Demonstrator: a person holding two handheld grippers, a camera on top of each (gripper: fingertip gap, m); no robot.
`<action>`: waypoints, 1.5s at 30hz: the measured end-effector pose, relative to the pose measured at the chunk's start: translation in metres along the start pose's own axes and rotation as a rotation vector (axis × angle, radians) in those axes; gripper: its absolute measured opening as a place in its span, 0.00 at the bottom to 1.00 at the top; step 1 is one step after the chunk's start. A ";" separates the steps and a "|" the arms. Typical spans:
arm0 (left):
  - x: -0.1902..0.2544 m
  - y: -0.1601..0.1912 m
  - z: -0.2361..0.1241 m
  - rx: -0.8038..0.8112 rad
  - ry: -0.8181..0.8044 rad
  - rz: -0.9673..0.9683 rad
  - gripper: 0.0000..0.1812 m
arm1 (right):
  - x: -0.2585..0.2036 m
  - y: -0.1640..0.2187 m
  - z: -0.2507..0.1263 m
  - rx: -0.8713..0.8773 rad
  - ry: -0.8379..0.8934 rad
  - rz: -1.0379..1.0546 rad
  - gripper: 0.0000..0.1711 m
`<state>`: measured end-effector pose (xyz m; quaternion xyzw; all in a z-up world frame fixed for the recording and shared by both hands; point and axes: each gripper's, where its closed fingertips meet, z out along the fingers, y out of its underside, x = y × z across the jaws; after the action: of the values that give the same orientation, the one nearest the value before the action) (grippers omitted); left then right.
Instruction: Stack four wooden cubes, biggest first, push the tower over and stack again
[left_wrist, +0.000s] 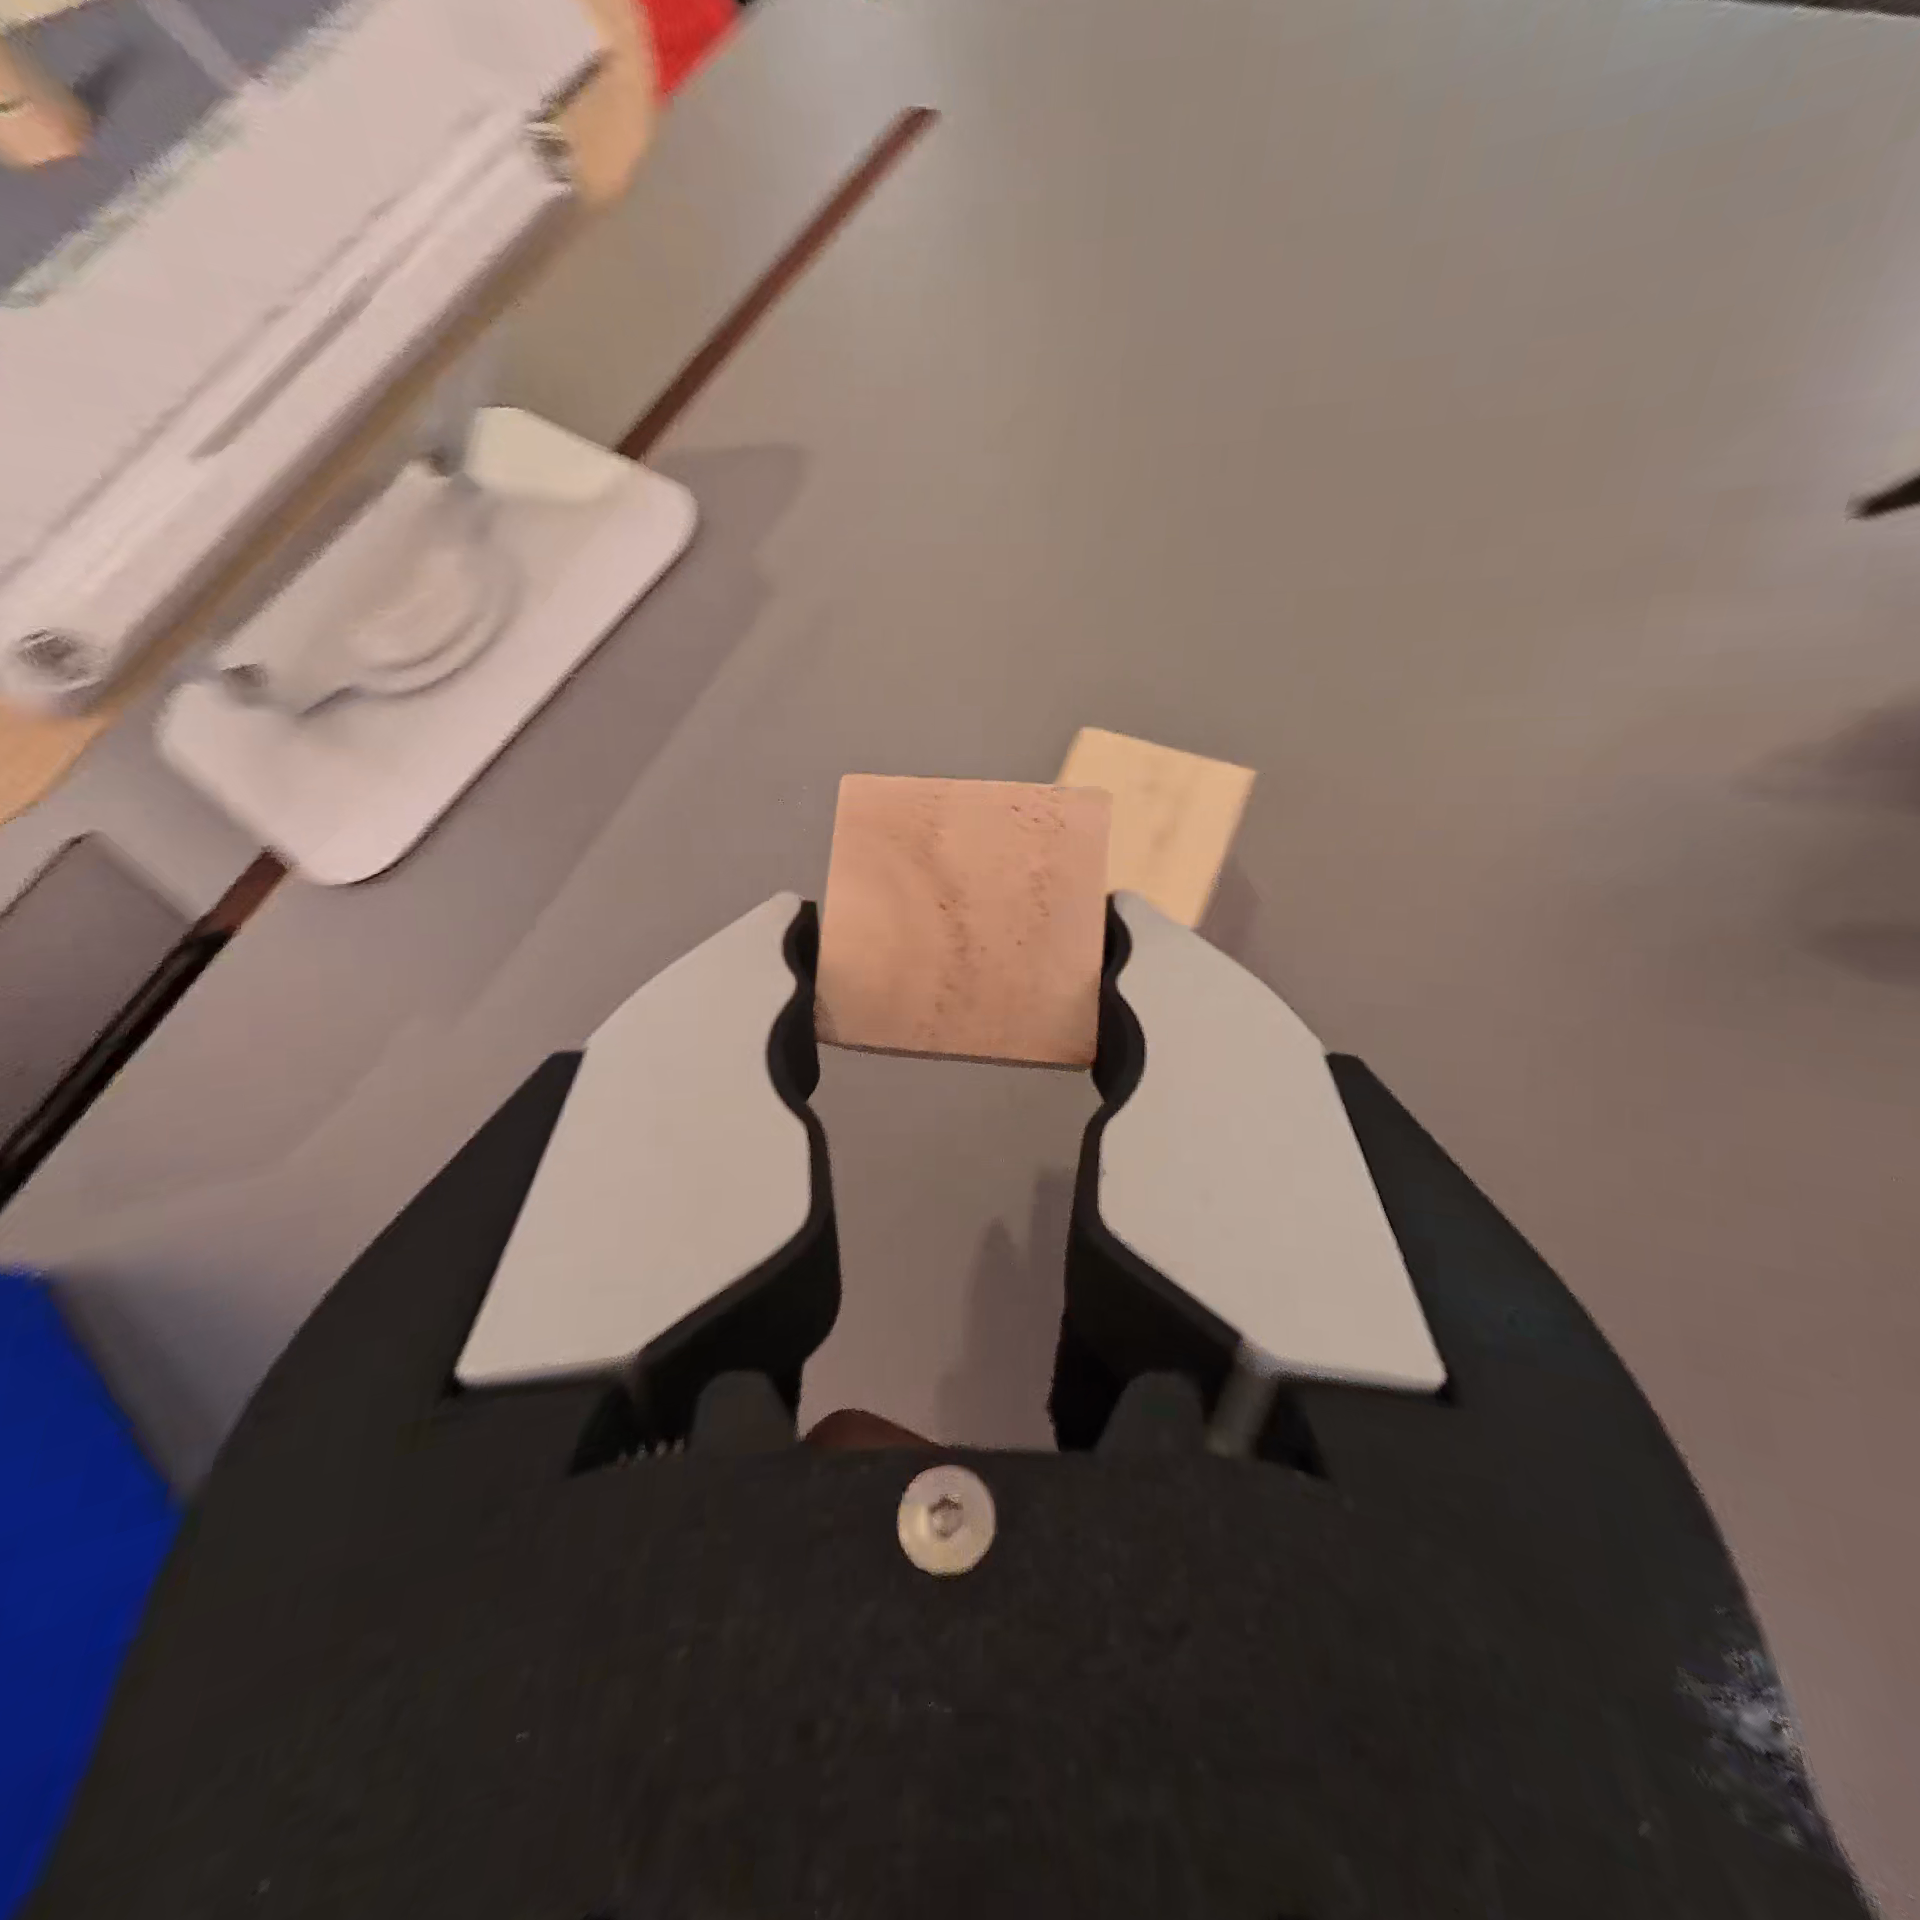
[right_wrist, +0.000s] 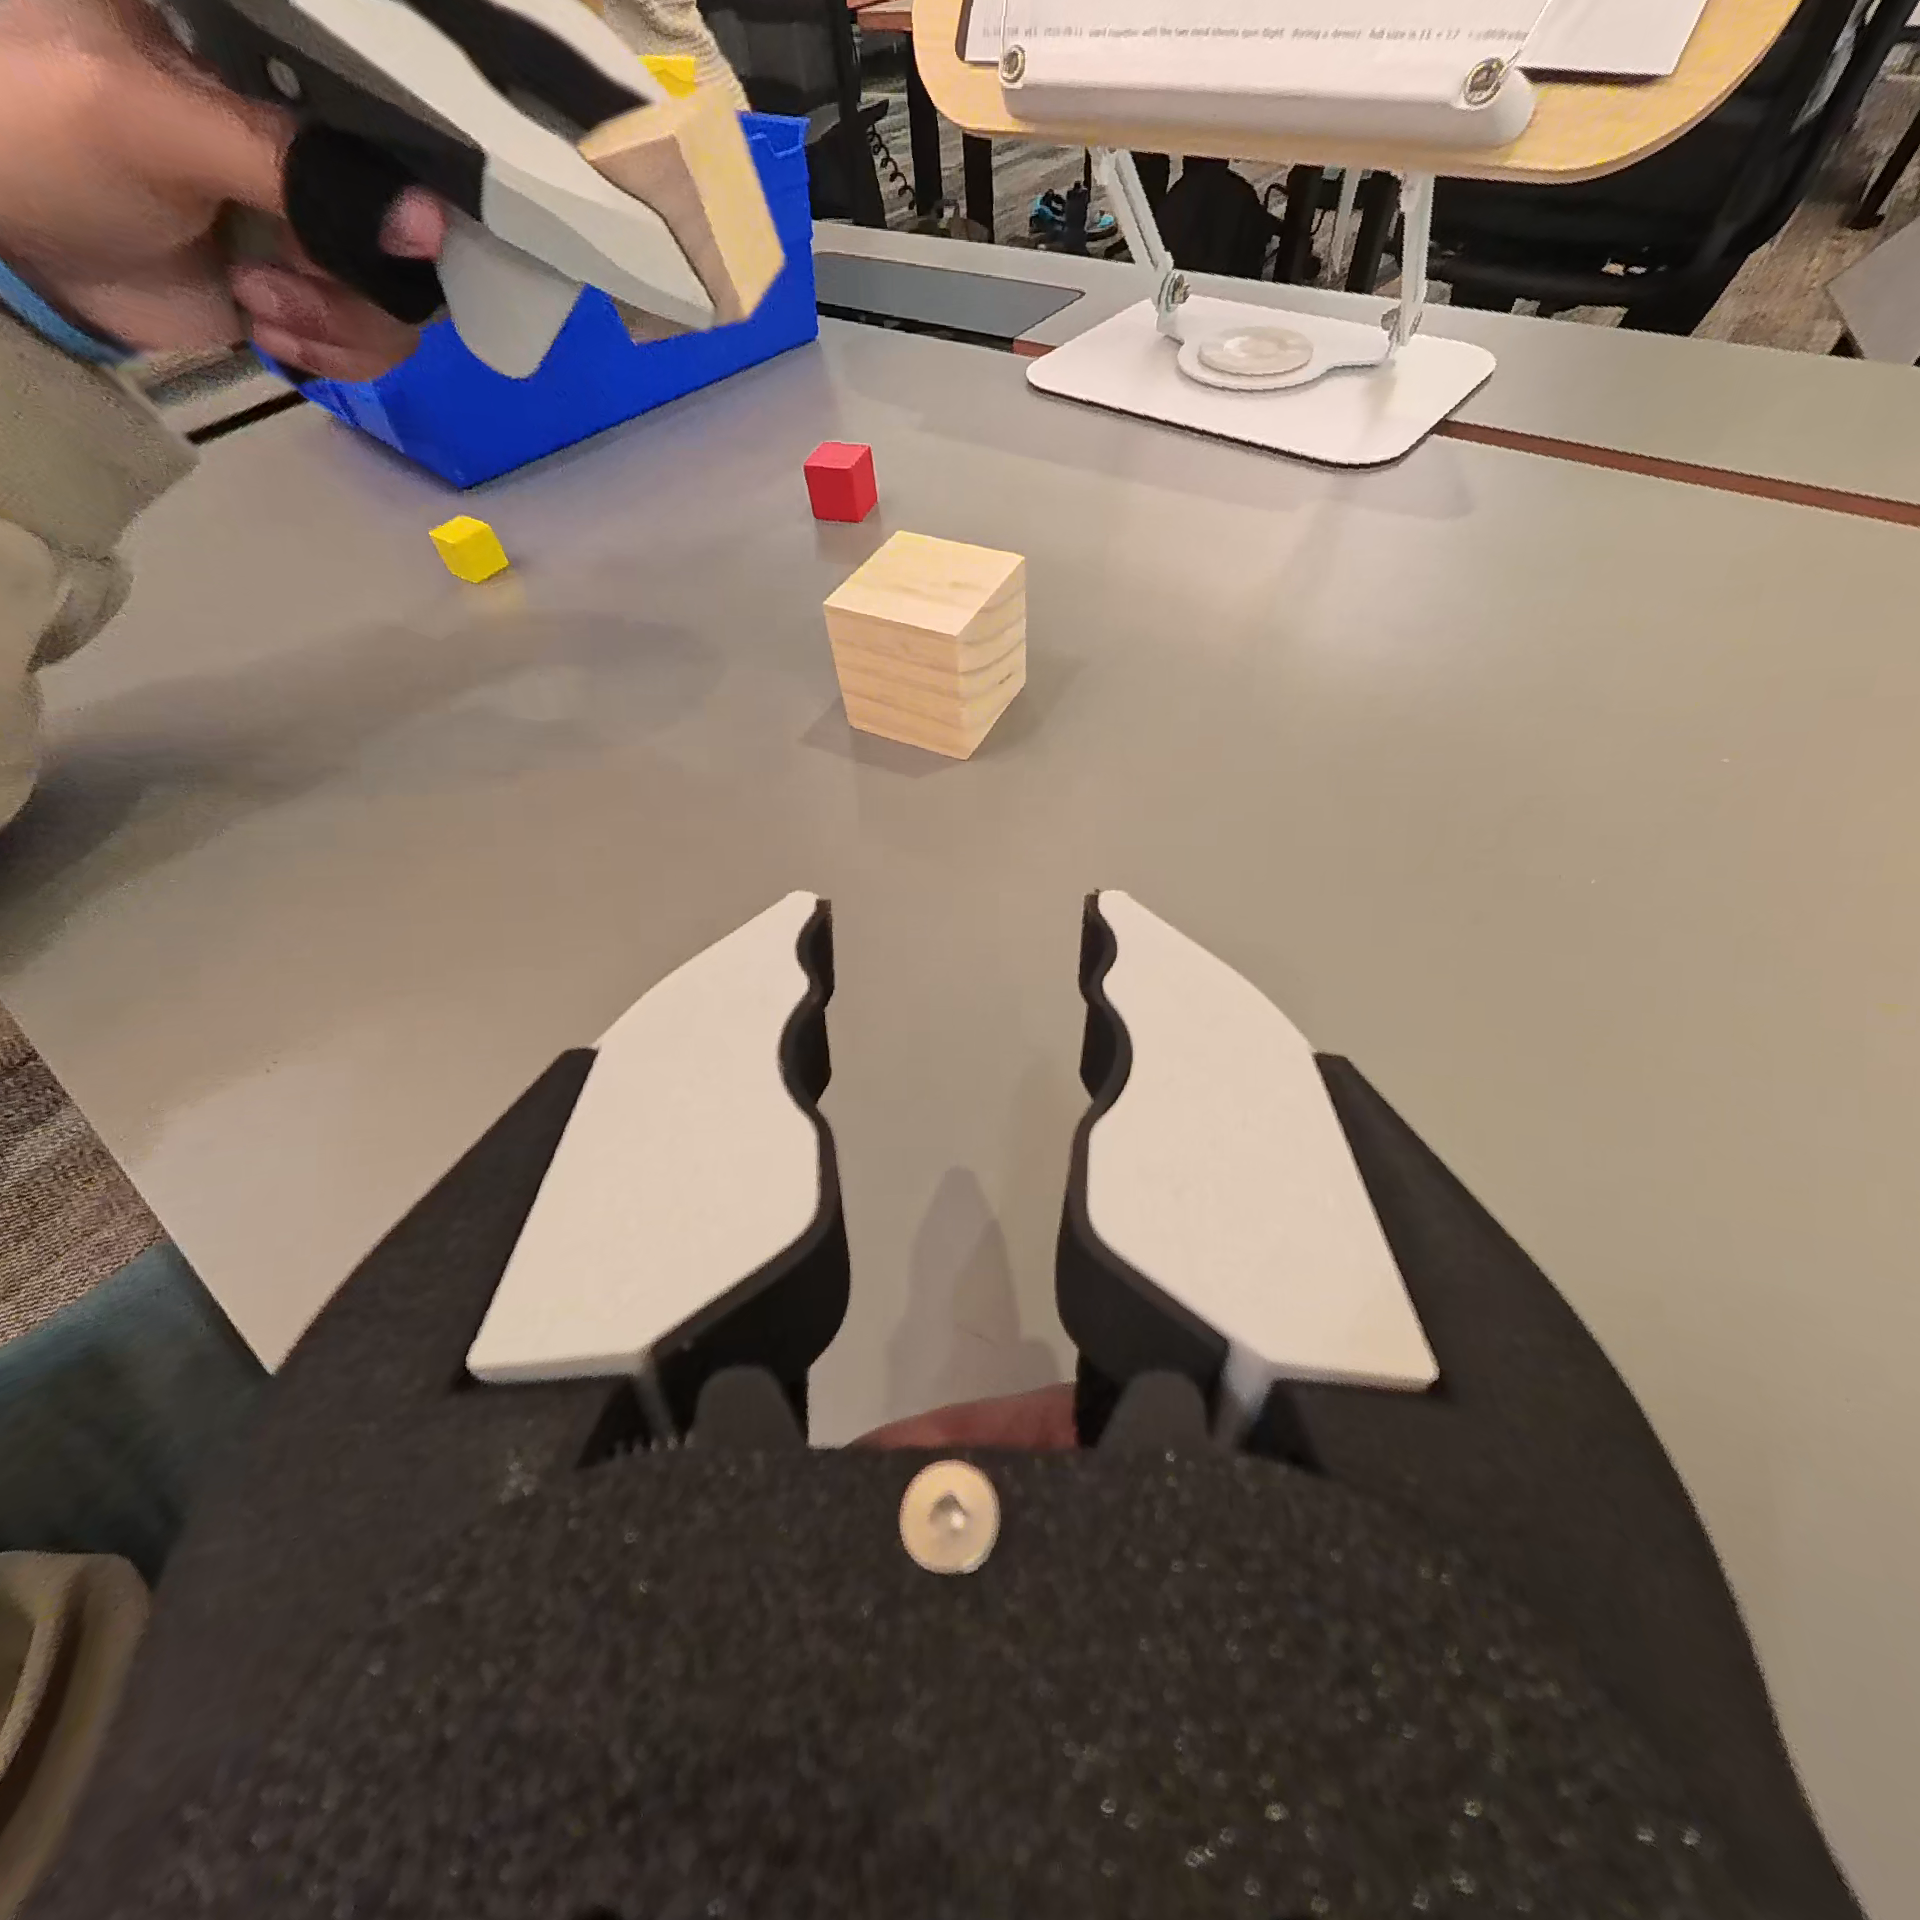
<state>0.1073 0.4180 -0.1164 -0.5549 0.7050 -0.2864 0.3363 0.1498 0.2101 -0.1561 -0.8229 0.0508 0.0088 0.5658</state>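
Observation:
My left gripper is shut on a plain wooden cube and holds it in the air above the grey table. In the right wrist view that gripper is at the upper left with the cube in it. The biggest pale wooden cube stands on the table; its top shows just behind the held cube in the left wrist view. A red cube and a small yellow cube lie beyond it. My right gripper is open and empty, low over the near table.
A blue bin stands at the far left with another yellow piece in it. A white stand base with a tilted board stands at the back. A person's hand holds the left gripper.

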 end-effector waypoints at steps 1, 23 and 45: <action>0.010 -0.002 0.006 -0.022 0.061 0.019 0.28 | 0.000 0.000 0.000 -0.001 0.000 -0.003 0.26; 0.047 0.011 0.084 -0.180 0.243 0.142 0.28 | 0.002 0.004 0.000 -0.017 0.005 -0.010 0.26; -0.006 0.043 -0.056 0.143 -0.386 -0.050 0.36 | 0.003 0.014 0.000 -0.044 -0.002 -0.008 0.26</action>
<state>0.0386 0.4350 -0.1150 -0.5915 0.5914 -0.2320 0.4966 0.1519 0.2052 -0.1691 -0.8352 0.0467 0.0084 0.5478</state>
